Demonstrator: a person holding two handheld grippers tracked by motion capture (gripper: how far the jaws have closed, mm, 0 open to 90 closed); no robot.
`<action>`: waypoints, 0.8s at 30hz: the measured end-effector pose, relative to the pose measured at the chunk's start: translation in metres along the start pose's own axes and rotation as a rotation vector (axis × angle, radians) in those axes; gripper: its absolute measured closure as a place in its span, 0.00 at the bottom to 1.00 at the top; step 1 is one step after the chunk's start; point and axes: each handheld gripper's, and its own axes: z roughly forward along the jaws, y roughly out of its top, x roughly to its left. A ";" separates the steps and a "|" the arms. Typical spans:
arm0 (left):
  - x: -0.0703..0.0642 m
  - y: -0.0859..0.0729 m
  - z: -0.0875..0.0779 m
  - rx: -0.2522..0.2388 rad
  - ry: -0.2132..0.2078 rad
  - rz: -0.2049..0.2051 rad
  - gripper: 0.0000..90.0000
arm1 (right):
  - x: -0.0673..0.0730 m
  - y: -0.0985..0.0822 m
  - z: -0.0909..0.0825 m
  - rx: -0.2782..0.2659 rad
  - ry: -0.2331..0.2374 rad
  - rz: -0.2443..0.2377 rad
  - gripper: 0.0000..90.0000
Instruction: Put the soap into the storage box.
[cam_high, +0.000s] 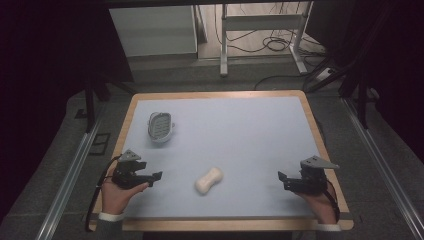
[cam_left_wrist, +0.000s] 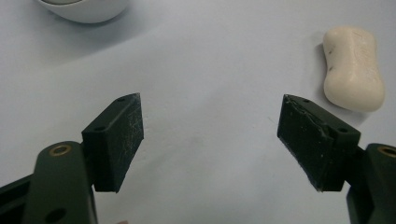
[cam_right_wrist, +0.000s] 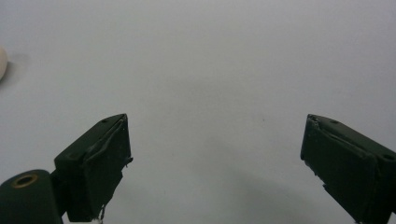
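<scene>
A pale blue mat on a wood-edged table (cam_high: 311, 116) fills the scene. A white soap dish (cam_high: 160, 126) sits at the far left; it looks empty, though its ribbed inside is hard to read from above. The soap bar (cam_high: 209, 180) lies near centre, between the left gripper (cam_high: 156, 176) and right gripper (cam_high: 281, 179), both spread wide and holding nothing. The left gripper view shows dark specks on the soap.

Wood-edged table (cam_high: 310, 112), pale blue top: soap bar (cam_high: 209, 180), soap dish (cam_high: 160, 126).
</scene>
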 end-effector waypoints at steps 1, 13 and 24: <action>0.000 0.000 0.000 0.000 0.000 0.000 0.26 | 0.000 0.000 0.000 0.000 0.000 0.000 0.09; -0.010 0.011 -0.005 0.016 -0.016 0.051 0.25 | 0.000 -0.001 0.000 0.010 -0.011 -0.004 0.09; -0.023 0.026 -0.006 0.051 -0.028 0.068 0.24 | -0.003 -0.002 -0.002 0.006 -0.024 0.007 0.09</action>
